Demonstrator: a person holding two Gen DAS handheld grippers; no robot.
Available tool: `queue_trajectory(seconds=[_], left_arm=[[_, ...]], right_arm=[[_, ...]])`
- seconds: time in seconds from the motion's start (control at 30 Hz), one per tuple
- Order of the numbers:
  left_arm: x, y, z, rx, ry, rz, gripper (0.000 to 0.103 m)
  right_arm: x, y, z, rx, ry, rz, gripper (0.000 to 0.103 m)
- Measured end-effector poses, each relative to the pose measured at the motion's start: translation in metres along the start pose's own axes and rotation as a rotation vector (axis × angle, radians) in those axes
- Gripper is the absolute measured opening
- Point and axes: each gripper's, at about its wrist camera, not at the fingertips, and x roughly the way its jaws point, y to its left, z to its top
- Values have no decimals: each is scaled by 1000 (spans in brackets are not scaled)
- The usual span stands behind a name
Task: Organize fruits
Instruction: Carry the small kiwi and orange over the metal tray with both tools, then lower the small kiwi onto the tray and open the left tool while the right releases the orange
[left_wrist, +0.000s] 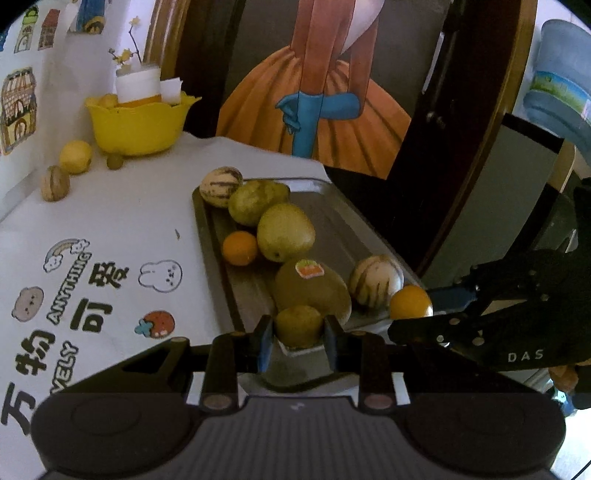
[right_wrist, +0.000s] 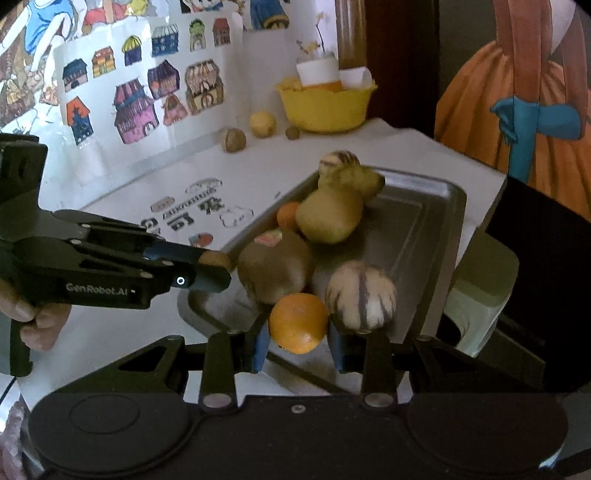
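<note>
Left wrist view: the left gripper (left_wrist: 298, 334) has its jaws pinched on a small round olive-green fruit (left_wrist: 298, 325) at the near end of the grey metal tray (left_wrist: 343, 214). Right wrist view shows the right gripper (right_wrist: 298, 341) clamped around a round orange (right_wrist: 298, 322), beside a striped cream melon (right_wrist: 360, 295). Farther back, a yellow plastic bowl (right_wrist: 325, 107) sits by the wall.

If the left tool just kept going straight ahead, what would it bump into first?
The left tool already holds a small green fruit. Straight ahead, that fruit would probably hit the big stickered fruit on the metal tray, though depth is unclear.
</note>
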Motion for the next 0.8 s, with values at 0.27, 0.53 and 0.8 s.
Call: queue_trajectory(seconds=[0.27,0.53,0.8], left_arm=[[7,0,-4,-1,28,18,32],[13,1,-5,-4,42,25,32],[18,4,-6,-19,62,27,32]], right_arm=[[10,-4,-8,25,20,8,35],[15,-5,-7,27,23,5,35],[20,-2,-6,32,22,-7,35]])
